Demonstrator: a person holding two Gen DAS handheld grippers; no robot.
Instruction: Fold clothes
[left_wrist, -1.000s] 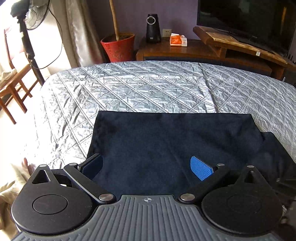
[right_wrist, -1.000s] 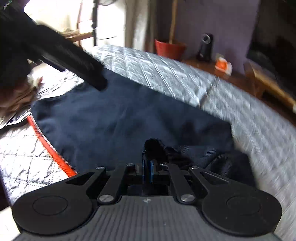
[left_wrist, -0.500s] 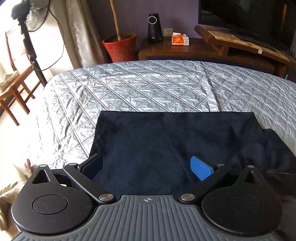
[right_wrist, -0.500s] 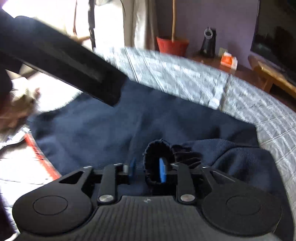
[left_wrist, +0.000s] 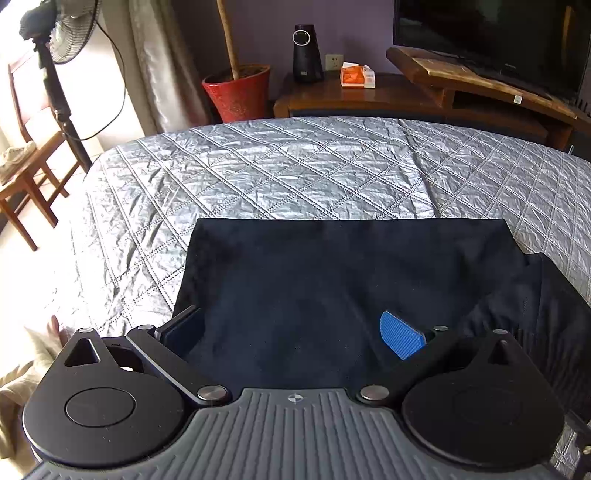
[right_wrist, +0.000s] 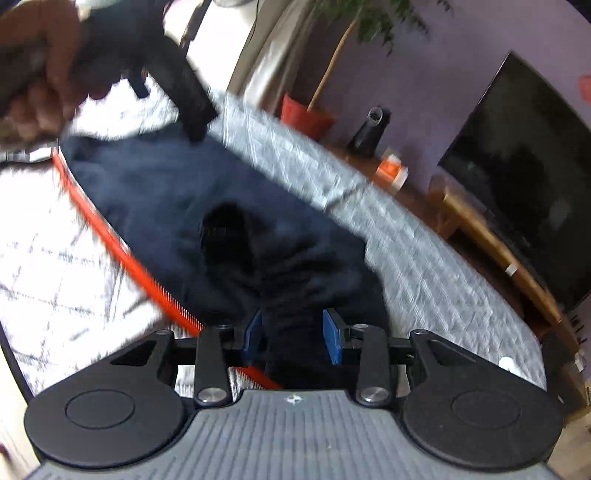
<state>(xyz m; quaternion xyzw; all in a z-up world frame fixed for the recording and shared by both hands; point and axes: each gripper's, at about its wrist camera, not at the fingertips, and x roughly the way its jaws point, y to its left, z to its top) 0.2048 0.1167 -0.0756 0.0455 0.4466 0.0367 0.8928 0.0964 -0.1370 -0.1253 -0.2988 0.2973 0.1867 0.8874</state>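
The silver-grey quilted bedspread (left_wrist: 295, 166) fills most of both views, with the dark navy folded garment (left_wrist: 332, 280) lying flat on its near part. The garment's far edge runs straight across, and in the left wrist view it looks just as it did a second ago. Its gathered sleeve end (right_wrist: 225, 229) now lies loose on the cloth ahead of the right gripper (right_wrist: 293, 336), whereas a second ago that bunch was pinched between the pads. An orange-red strip (right_wrist: 110, 236) runs along the garment's left edge in the right wrist view. The left gripper (left_wrist: 291, 328) hovers over the garment's near edge with its jaws spread wide and nothing clamped, unchanged from before. The right gripper's jaws have just been opening; dark cloth sits in the gap, but the blue pads (right_wrist: 332, 339) stand apart from it. The right view has tilted since the earlier picture, and a person's hand (right_wrist: 40, 70) shows at its upper left, blurred.
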